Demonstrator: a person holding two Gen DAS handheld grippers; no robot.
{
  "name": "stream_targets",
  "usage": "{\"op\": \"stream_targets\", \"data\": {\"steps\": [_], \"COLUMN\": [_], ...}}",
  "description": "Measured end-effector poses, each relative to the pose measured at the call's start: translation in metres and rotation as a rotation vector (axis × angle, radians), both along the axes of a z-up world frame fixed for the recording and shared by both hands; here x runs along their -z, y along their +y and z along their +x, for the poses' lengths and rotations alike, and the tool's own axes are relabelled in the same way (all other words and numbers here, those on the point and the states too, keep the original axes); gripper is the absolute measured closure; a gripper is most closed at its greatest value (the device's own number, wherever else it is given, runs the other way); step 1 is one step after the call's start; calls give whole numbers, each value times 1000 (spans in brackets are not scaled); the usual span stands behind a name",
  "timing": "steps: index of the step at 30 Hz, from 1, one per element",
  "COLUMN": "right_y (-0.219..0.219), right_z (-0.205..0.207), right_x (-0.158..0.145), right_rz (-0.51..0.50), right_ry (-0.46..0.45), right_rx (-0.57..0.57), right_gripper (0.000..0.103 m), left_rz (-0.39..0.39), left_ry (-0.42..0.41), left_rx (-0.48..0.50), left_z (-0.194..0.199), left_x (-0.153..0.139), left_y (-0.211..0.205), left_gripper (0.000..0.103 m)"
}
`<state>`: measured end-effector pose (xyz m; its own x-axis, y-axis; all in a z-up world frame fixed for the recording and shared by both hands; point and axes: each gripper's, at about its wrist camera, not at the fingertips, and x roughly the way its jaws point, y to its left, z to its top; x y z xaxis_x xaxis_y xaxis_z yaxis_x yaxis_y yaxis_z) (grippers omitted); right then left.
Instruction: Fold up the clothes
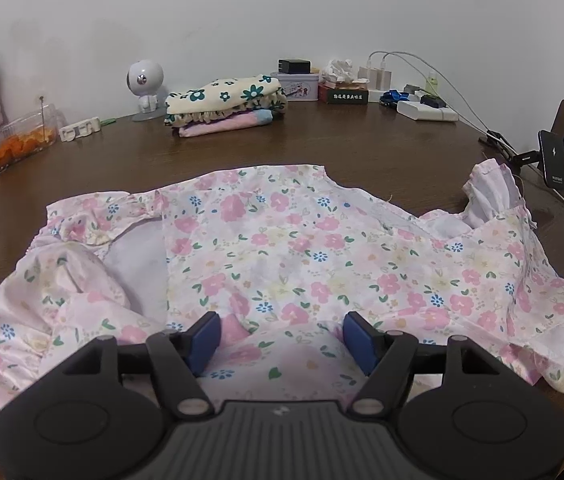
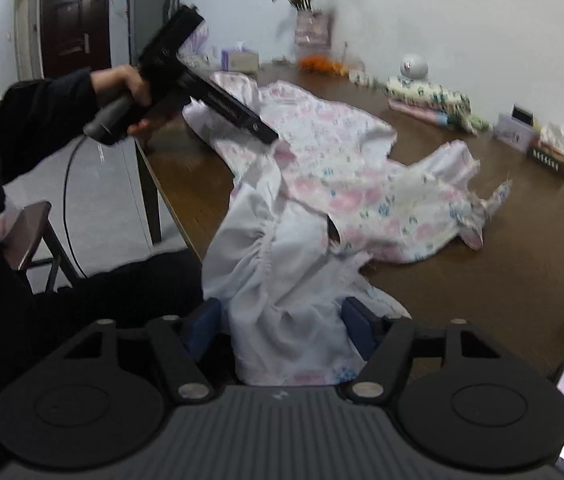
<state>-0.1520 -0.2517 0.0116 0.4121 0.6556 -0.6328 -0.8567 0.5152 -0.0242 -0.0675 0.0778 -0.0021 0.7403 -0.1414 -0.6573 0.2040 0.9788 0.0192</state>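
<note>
We see the pink floral garment [image 1: 282, 248] spread across the near side of the brown table [image 1: 242, 148], in front of the folded clothes stack [image 1: 226, 106] by the wall. Our left gripper [image 1: 281, 338] stands with its jaws apart over the cloth, gripping nothing. Our right gripper [image 2: 282, 326] has white gathered fabric bunched between its parted jaws; we cannot tell if the pads press it.

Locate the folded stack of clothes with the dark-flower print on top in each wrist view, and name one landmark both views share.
Left wrist: folded stack lies upper centre, at the far table edge by the wall.
Right wrist: folded stack lies upper right, along the wall.
Shared landmark: the round white robot figure just left of the stack.
</note>
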Motion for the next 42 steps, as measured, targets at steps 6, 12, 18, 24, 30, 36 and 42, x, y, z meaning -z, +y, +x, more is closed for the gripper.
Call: {"op": "stream_targets", "data": {"steps": [6,12,18,24,30,36,42], "right_y": [9,5,-45,-48,-50,-30,32], "right_z": [-25,-12,43,99,69,8,-14], "right_x": [10,-2,-42,-11,-27,-43,-16], "right_rz": [-125,-87,304,205,211,208,-36], "right_ry": [-137,-45,379,517,300,4,-326], "right_rx": [-86,-53,-5,426,640,389,188], "right_gripper": [20,81,101,99,53,32,25], "left_rz": [4,4,1,1,3,3,2], "left_ry": [-2,-5,-2,3,1,-1,-4], "left_rx": [1,0,15,3,-13,-26,-31], "left_z": [1,-1,-1,5,5,7,8], "left_x": [1,2,0,1,2,3,3], "left_y": [-3,-4,1,3,-1,-3,-3], "left_gripper": [31,31,29,25,24,21,19]}}
